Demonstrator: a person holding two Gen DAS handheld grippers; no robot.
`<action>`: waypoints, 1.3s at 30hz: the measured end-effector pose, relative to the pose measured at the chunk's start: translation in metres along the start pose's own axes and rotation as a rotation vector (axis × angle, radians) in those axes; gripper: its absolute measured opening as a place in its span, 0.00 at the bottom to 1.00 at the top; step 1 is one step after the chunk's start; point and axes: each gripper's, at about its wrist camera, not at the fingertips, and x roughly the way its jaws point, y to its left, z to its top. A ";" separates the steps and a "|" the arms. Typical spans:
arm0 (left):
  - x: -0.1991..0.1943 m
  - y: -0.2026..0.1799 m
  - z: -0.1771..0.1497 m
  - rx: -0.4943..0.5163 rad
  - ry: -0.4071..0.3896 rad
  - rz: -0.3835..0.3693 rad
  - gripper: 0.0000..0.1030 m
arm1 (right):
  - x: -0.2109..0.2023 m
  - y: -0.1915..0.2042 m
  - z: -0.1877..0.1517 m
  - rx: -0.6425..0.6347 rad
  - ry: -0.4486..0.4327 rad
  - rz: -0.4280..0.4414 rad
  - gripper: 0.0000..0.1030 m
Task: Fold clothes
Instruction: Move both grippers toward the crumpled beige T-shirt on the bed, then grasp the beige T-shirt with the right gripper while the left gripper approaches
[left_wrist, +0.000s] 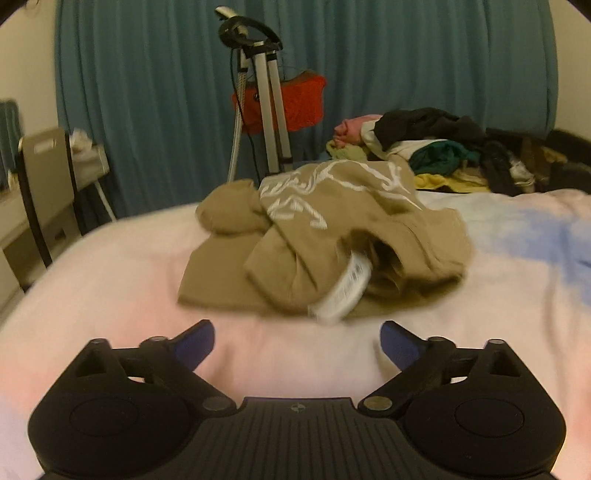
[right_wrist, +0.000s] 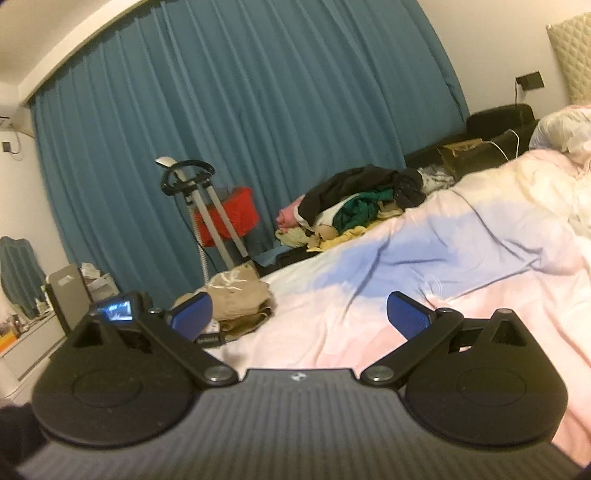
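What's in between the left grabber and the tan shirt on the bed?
Nothing but bare pink bedsheet. In the left wrist view, the open left gripper has no object before the tan shirt.

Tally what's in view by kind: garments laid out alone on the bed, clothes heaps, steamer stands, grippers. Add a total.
Tan garment lying crumpled by itself: 1
Heap of mixed clothes at the bed's far edge: 1
Garment steamer stand by the curtain: 1
Grippers, jaws open: 2, left gripper and right gripper
Total: 5

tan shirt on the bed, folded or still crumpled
Crumpled. The tan shirt lies bunched in loose overlapping folds on the bed, its white care label sticking out.
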 end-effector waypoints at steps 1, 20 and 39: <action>0.009 -0.004 0.002 0.032 -0.009 0.019 0.89 | 0.009 -0.003 -0.003 -0.006 0.005 -0.008 1.00; -0.182 -0.034 -0.040 0.325 -0.397 -0.040 0.00 | 0.033 0.008 -0.029 -0.192 -0.029 0.011 1.00; -0.285 0.063 -0.080 -0.098 -0.216 -0.224 0.50 | -0.010 0.056 -0.039 -0.331 0.070 0.016 1.00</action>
